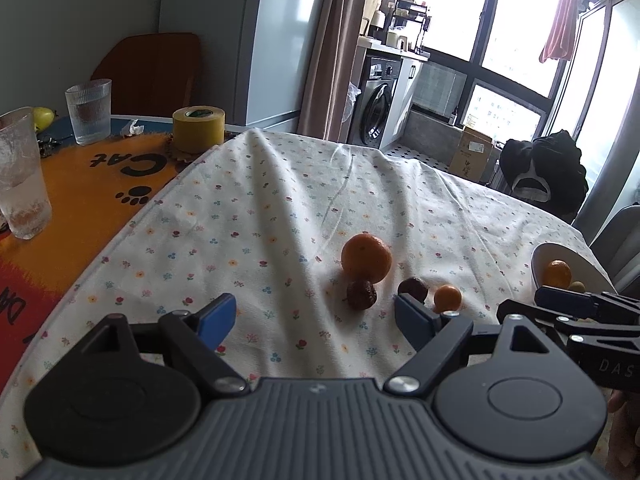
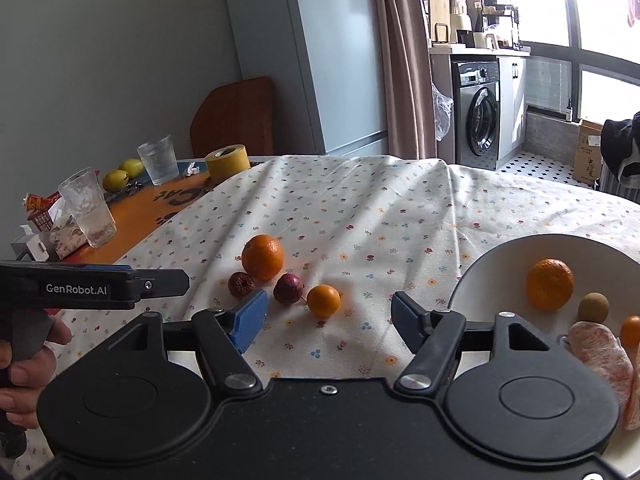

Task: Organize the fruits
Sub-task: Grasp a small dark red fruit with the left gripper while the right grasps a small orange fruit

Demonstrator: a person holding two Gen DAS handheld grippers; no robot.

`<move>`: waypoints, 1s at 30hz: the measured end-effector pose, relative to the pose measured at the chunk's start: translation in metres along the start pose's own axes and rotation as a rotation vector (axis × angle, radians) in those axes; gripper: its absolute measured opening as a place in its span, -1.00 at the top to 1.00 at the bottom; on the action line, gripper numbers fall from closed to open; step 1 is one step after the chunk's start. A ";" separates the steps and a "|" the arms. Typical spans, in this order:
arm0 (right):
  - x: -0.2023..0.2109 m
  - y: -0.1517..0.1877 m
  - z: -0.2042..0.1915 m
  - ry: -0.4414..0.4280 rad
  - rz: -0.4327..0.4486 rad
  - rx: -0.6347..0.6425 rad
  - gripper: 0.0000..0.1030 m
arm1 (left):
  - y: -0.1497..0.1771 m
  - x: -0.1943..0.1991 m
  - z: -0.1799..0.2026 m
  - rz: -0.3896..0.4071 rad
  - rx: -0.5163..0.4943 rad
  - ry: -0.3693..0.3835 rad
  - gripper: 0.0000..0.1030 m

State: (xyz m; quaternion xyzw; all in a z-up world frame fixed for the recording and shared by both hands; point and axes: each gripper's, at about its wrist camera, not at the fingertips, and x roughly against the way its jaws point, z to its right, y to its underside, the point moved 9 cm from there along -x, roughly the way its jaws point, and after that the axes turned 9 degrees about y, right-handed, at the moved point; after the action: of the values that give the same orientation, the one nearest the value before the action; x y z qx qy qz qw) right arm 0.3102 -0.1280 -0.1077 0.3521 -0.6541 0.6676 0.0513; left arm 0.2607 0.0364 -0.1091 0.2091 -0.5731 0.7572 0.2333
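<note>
- Fruit lies in two groups: four loose pieces on the floral tablecloth, the rest in the white bowl at the near right.
- Loose on the cloth are a large mandarin, two dark wrinkled jujubes and a small kumquat, all close together, the mandarin farthest from you.
- The bowl holds a mandarin, a brown longan-like fruit, another kumquat and peeled citrus segments.
- Your left gripper has its blue pads wide apart, empty, low over the cloth, with the jujubes just ahead of it.
- Your right gripper is likewise spread and empty, between the cluster and the bowl.
- The step in hand looks like a reach for the next loose piece; the sorting seems about half done.
- The next move calls for singling out one fruit. The kumquat sits at the cluster's right end, nearest the bowl, with bare cloth beside it, so it looks easiest for your right gripper.
- Round fruit may roll when nudged, and the folds in the cloth could steer it.
- Your two grippers are near each other; the left one shows at the left edge of the right wrist view, so keep their paths apart.
- Open cloth lies beyond the cluster; the glasses and tape roll stand far left, well apart.
</note>
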 end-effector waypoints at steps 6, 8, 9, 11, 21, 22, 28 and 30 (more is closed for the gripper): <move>-0.013 0.000 -0.003 -0.009 -0.016 0.004 -0.22 | 0.004 -0.016 0.003 -0.018 -0.001 0.015 -0.53; -0.017 0.002 -0.004 -0.015 -0.022 0.005 -0.18 | 0.005 -0.020 0.005 -0.020 -0.005 0.022 -0.48; -0.019 0.002 -0.005 -0.020 -0.026 0.005 -0.18 | 0.006 -0.024 0.007 -0.022 -0.009 0.023 -0.45; -0.025 0.003 -0.007 -0.029 -0.036 0.013 -0.17 | 0.007 -0.030 0.007 -0.032 -0.008 0.023 -0.35; -0.049 0.003 -0.007 -0.032 -0.070 0.021 -0.05 | 0.007 -0.057 0.012 -0.063 -0.005 0.045 -0.03; -0.051 0.004 -0.007 -0.030 -0.069 0.024 -0.01 | 0.007 -0.059 0.013 -0.064 -0.010 0.045 -0.02; -0.060 0.006 -0.013 -0.028 -0.079 0.043 0.06 | 0.004 -0.064 0.014 -0.052 -0.021 0.039 0.07; -0.061 0.007 -0.013 -0.031 -0.084 0.040 0.12 | 0.002 -0.063 0.015 -0.045 -0.022 0.039 0.11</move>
State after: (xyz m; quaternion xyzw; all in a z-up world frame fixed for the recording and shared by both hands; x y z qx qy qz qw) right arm 0.3474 -0.0929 -0.1448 0.3905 -0.6260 0.6722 0.0618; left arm 0.3112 0.0140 -0.1439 0.2043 -0.5718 0.7495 0.2636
